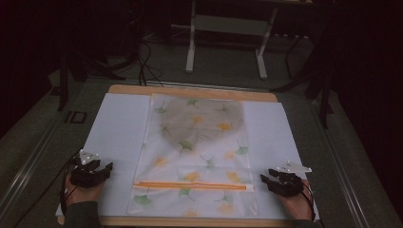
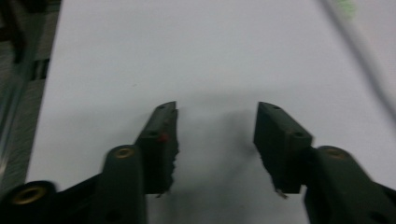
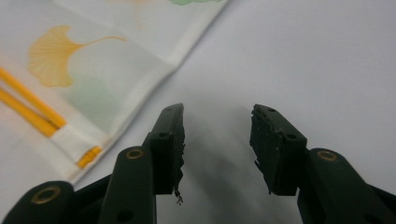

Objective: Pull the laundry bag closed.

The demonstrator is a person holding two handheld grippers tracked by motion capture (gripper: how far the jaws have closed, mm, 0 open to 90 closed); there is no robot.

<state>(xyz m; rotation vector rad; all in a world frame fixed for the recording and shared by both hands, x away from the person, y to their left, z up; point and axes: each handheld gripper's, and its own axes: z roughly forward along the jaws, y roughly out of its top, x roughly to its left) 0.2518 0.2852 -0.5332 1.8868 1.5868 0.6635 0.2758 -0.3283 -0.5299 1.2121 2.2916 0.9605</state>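
Observation:
A translucent zip bag (image 1: pixel 195 156) printed with yellow and green ginkgo leaves lies flat in the middle of the white sheet (image 1: pixel 119 133). Its orange zipper strip (image 1: pixel 192 185) runs across near the front, and a dark round shape shows through its far half. My left gripper (image 1: pixel 108 168) rests on the sheet left of the bag, open, nothing between its jaws. My right gripper (image 1: pixel 264 177) rests to the right, open and empty, just off the bag's corner (image 3: pixel 93 93) where the zipper end (image 3: pixel 88 156) shows. In the left gripper view the left gripper (image 2: pixel 217 109) points over bare sheet.
The sheet lies on a wooden board (image 1: pixel 190 90) set on a grey surface. White table legs (image 1: pixel 191 42) and cables (image 1: pixel 142 61) stand beyond the board in the dark. A strip of bare sheet lies on each side of the bag.

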